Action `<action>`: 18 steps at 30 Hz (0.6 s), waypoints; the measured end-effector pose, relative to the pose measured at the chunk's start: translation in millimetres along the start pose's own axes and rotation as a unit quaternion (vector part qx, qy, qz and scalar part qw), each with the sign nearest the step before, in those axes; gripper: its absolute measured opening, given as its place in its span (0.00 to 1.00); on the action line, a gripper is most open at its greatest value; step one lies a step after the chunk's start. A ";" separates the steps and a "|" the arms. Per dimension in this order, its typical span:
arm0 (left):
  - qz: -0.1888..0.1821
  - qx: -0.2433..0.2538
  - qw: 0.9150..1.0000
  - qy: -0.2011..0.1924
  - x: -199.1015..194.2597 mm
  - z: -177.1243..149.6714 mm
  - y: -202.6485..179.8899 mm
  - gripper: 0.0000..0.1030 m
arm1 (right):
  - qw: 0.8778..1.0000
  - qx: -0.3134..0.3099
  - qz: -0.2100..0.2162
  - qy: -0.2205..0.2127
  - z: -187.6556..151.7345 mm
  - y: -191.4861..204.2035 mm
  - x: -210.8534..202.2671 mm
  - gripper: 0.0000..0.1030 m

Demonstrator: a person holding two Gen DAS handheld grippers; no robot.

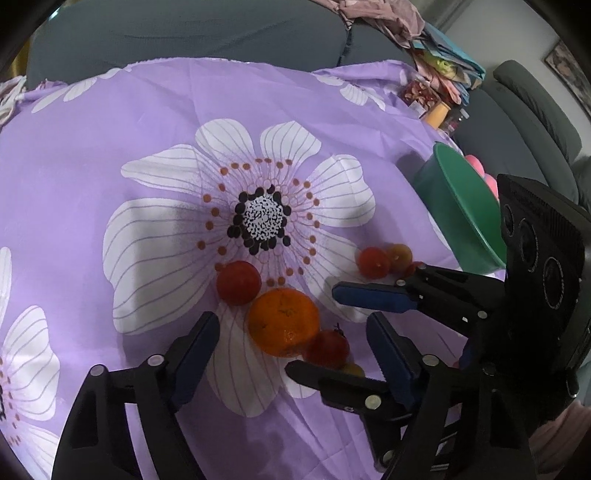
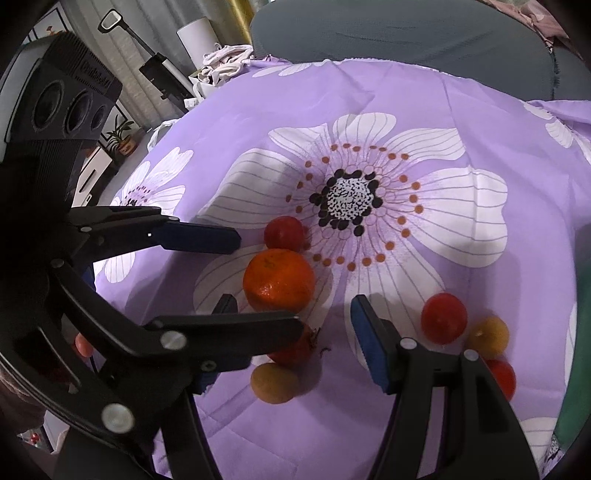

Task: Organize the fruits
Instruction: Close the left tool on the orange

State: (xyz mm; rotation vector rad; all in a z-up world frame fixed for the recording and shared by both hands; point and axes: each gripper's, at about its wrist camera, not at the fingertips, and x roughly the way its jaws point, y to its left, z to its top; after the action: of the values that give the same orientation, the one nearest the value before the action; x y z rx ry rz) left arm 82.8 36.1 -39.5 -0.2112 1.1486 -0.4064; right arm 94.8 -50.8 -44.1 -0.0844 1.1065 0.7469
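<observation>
An orange mandarin [image 1: 283, 322] [image 2: 279, 279] lies on the purple flowered cloth [image 1: 110, 140]. A red fruit [image 1: 238, 283] [image 2: 284, 233] lies just behind it, a red tomato [image 1: 327, 348] [image 2: 291, 354] and a small yellow fruit [image 2: 274, 382] in front. More small red and yellow fruits [image 1: 373, 261] [image 2: 443, 323] lie to the right. My left gripper [image 1: 291, 332] is open, its fingers on either side of the mandarin. My right gripper [image 2: 291, 314] is open, close over the tomato, and crosses the left gripper.
A green bowl [image 1: 469, 206] stands tilted at the right with pink balls behind it. A grey sofa [image 1: 184, 33] runs along the back. Jars and folded fabrics [image 1: 439, 92] sit at the back right. A white roll and bags [image 2: 221, 62] stand at the left.
</observation>
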 end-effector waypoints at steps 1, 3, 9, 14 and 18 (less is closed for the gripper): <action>-0.002 -0.003 1.000 0.002 1.3 0.4 1.1 0.77 | 1.000 -0.001 0.000 0.002 0.5 0.4 2.0 0.61; -0.004 -0.010 1.000 0.005 2.6 0.9 3.8 0.72 | 1.000 -0.003 0.000 0.005 1.7 0.2 4.4 0.61; -0.009 -0.025 1.000 0.014 6.8 1.0 10.2 0.66 | 1.000 -0.013 -0.003 0.014 6.5 3.7 12.6 0.58; -0.013 -0.029 0.999 0.015 5.7 -0.3 12.4 0.59 | 1.000 -0.020 -0.003 0.018 10.7 5.3 16.4 0.52; -0.016 -0.032 0.999 0.016 6.0 -0.5 12.4 0.51 | 0.999 -0.032 -0.006 0.024 13.4 8.3 19.1 0.48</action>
State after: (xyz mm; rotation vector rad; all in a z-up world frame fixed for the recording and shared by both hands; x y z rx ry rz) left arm 87.0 44.8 -49.2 -0.2808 1.1914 -0.4033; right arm 104.8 -29.4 -51.3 -0.1637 1.1261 0.7720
